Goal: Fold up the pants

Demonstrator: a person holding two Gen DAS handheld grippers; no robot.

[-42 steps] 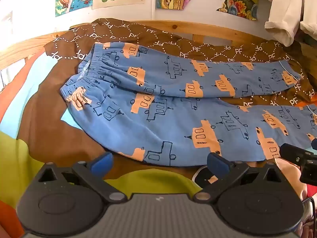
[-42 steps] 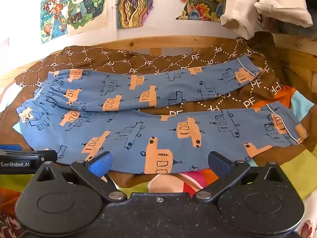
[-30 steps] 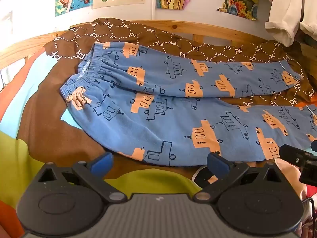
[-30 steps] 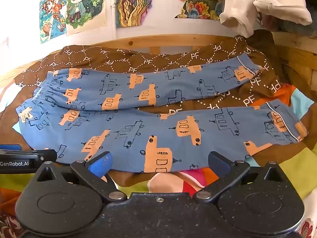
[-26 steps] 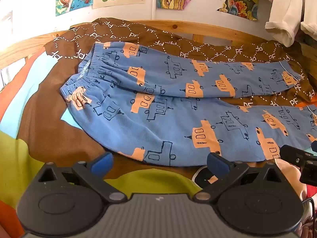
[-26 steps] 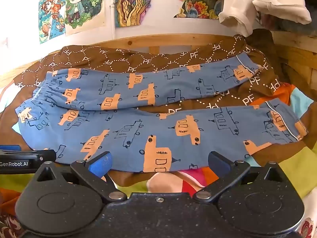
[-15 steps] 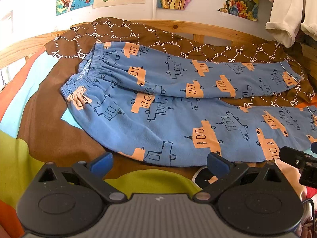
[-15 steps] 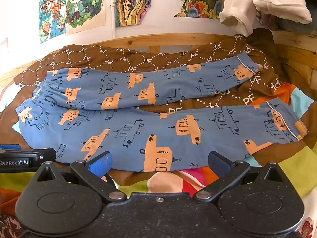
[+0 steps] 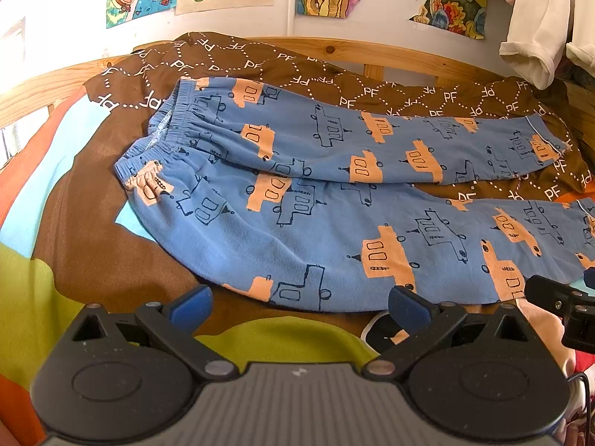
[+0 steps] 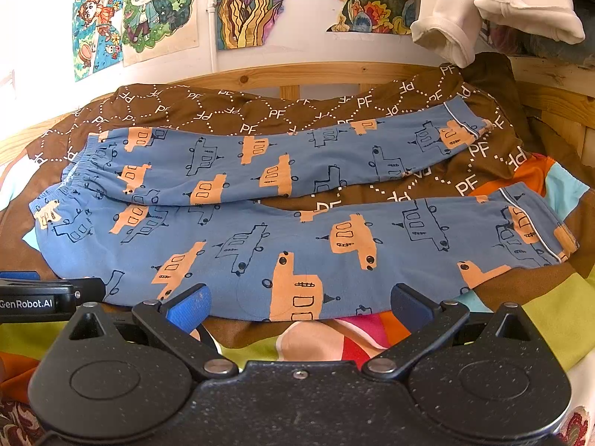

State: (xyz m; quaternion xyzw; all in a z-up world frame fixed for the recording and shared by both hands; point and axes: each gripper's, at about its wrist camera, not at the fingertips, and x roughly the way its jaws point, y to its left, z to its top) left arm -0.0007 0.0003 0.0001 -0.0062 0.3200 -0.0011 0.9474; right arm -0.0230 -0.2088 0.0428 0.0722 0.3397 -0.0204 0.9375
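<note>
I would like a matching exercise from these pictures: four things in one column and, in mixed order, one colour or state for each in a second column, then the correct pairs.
Column 1
1. pants
2. blanket
3. white garment
4. right gripper

Column 2
A. brown, with white PF letters
B. open, holding nothing
C. blue, spread flat, legs apart
D. hanging at the upper right

Pairs: 1-C, 2-A, 3-D, 4-B
</note>
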